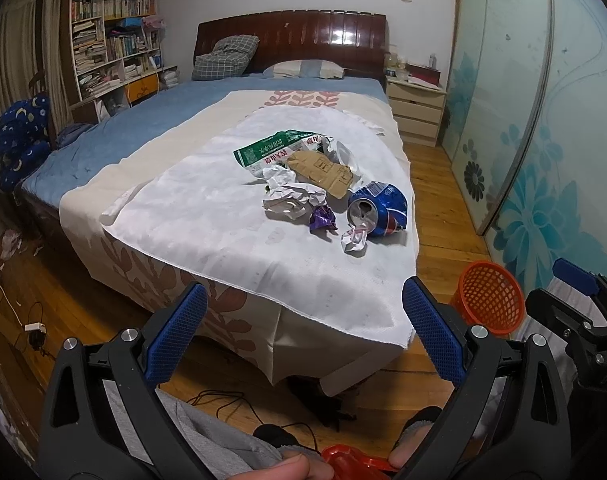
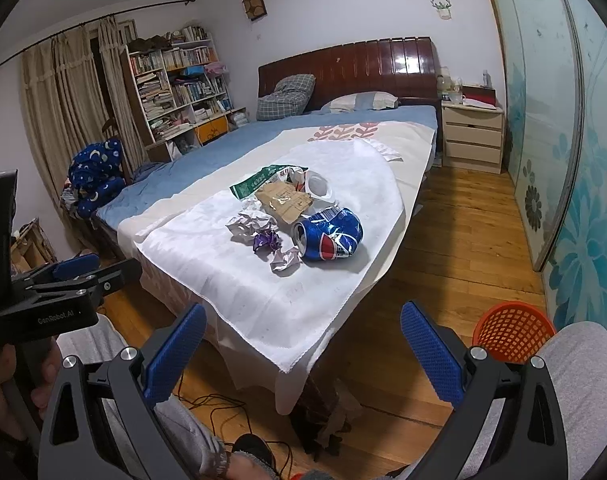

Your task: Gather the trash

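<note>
Trash lies in a heap on a white cloth [image 1: 207,216] [image 2: 239,276] at the foot of the bed. It holds a crushed blue can [image 1: 379,210] [image 2: 329,234], crumpled white paper [image 1: 291,198] [image 2: 249,226], a purple wrapper [image 1: 322,220] [image 2: 266,239], a small paper ball [image 1: 354,240] [image 2: 285,259], a brown cardboard piece [image 1: 323,170] [image 2: 283,200], a green wrapper [image 1: 263,150] [image 2: 255,180] and clear plastic [image 1: 345,154] [image 2: 318,185]. An orange mesh basket [image 1: 489,294] [image 2: 511,330] stands on the floor at the right. My left gripper [image 1: 303,320] and right gripper [image 2: 303,332] are open and empty, short of the bed's foot.
The bed [image 1: 143,120] has a wooden headboard and pillows. A bookshelf [image 1: 111,44] stands at the left, a nightstand [image 1: 415,108] at the right, sliding glass doors [image 1: 543,120] along the right wall. Cables [image 1: 231,404] lie on the wooden floor. My knees are below.
</note>
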